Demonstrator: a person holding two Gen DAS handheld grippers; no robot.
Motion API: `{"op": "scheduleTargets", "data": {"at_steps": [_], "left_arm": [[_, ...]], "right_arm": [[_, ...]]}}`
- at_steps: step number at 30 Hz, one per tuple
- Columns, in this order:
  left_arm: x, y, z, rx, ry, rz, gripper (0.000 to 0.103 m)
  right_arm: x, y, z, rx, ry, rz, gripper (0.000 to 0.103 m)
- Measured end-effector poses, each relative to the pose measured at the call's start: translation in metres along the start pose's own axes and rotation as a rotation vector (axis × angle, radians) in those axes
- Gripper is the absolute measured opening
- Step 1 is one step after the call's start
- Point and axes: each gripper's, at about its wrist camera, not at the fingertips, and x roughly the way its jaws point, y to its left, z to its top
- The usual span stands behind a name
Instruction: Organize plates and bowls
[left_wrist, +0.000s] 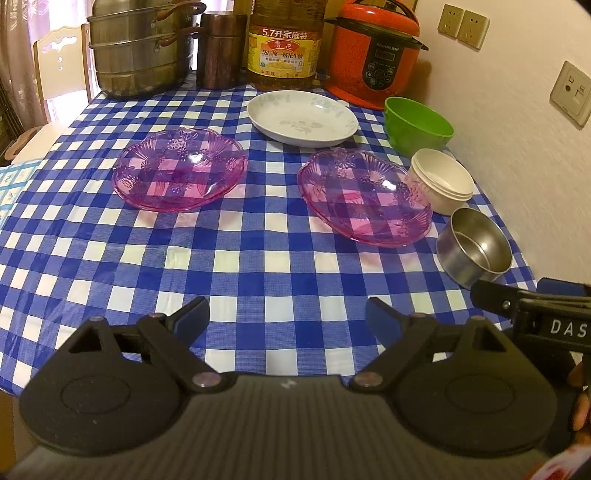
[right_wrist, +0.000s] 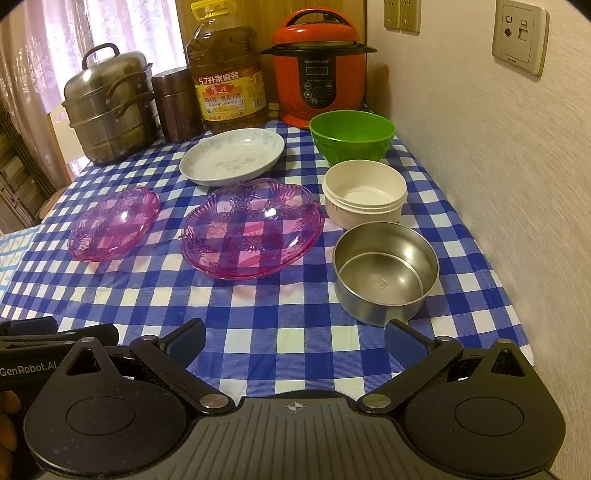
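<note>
Two pink transparent plates lie apart on the checked tablecloth, the left pink plate (left_wrist: 180, 169) (right_wrist: 114, 222) and the right pink plate (left_wrist: 364, 195) (right_wrist: 252, 227). Behind them rests a white flowered plate (left_wrist: 302, 117) (right_wrist: 232, 155). Along the wall stand a green bowl (left_wrist: 417, 125) (right_wrist: 351, 135), a white bowl (left_wrist: 440, 180) (right_wrist: 364, 192) and a steel bowl (left_wrist: 474, 246) (right_wrist: 384, 270). My left gripper (left_wrist: 287, 321) hovers open near the table's front edge, holding nothing. My right gripper (right_wrist: 295, 341) is open too, just short of the steel bowl.
At the back stand a stacked steel steamer pot (left_wrist: 142, 48) (right_wrist: 109, 107), a brown canister (left_wrist: 221, 50) (right_wrist: 177, 105), an oil bottle (left_wrist: 284, 44) (right_wrist: 227, 79) and a red pressure cooker (left_wrist: 375, 55) (right_wrist: 319, 70). The wall (right_wrist: 480, 166) runs along the right table edge.
</note>
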Motion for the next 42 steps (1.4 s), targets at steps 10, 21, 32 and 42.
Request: {"op": "scheduleTargets", "data": {"at_steps": [10,21,32,42], "left_arm": [[0.0001,-0.0005,-0.0005,0.0,0.0,0.001,0.09],[0.0002,-0.0016,-0.001,0.001,-0.002,0.003,0.09],[0.0004,-0.0023,-0.0013,0.001,-0.002,0.004,0.09],[0.0007,-0.0019,-0.0013,0.002,-0.002,0.005,0.09]], "right_arm": [[0.0001,0.0,0.0,0.0,0.0,-0.001,0.102],[0.0002,-0.0003,-0.0002,-0.001,0.0,-0.001,0.102],[0.0001,-0.0005,0.0,-0.002,0.0,-0.001,0.102],[0.0001,-0.0005,0.0002,-0.003,0.0,-0.002,0.102]]}}
